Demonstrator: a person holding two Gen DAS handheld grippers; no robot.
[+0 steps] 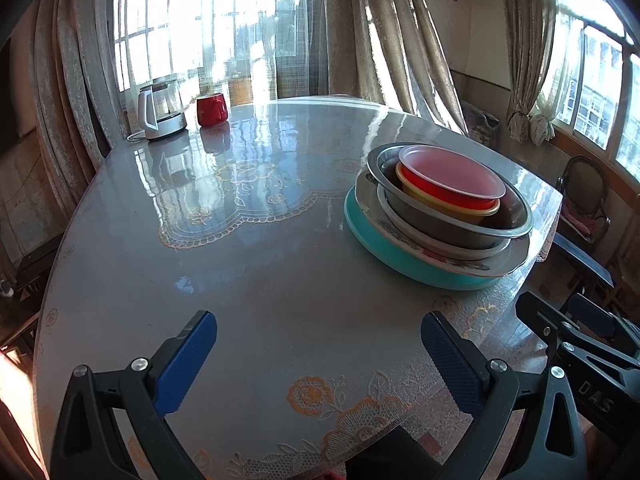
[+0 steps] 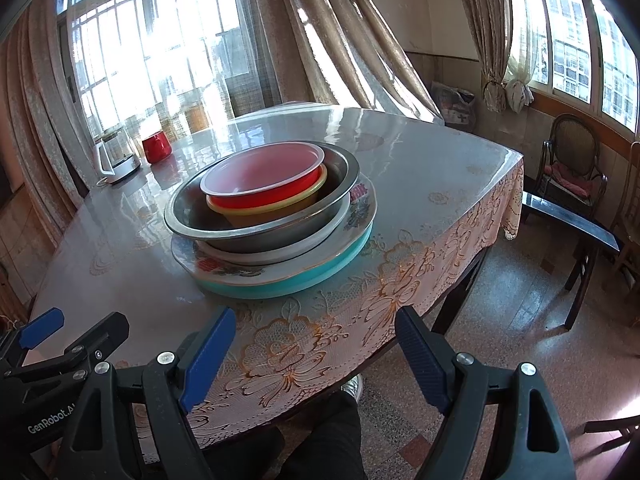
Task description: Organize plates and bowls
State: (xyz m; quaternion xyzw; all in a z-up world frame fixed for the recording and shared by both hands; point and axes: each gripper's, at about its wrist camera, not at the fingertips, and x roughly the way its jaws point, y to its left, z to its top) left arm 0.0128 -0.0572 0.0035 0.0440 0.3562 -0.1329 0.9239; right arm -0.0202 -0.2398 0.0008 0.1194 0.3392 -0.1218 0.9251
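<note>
Nearest the lens in each view are blue-padded fingers: the left claw (image 1: 318,364) and the right claw (image 2: 316,354) both stand wide apart with nothing between them, poised over the near edge of the desk (image 1: 248,280) and touching no dish. The task's things sit nested in one pile toward the right-hand corner of the desk: a red bowl (image 2: 264,178) on top, inside a yellow bowl (image 2: 272,210), inside a steel basin (image 2: 260,216), on a white dish (image 2: 280,254), a flowered plate (image 2: 240,270) and a teal plate (image 2: 288,282) at the bottom. Judging by this tidy pile and the idle claws, the sorting looks either finished or not yet begun; I cannot tell which. If more is wanted, the next move calls for reaching forward and pinching a rim, most likely the red bowl's, without tipping the pile. The right view shows the plate's floral print, the lace cloth overhang, a chair (image 2: 572,168) and the person's dark trouser leg; the left view shows the kettle (image 1: 160,110) and red mug (image 1: 211,109) more clearly.
</note>
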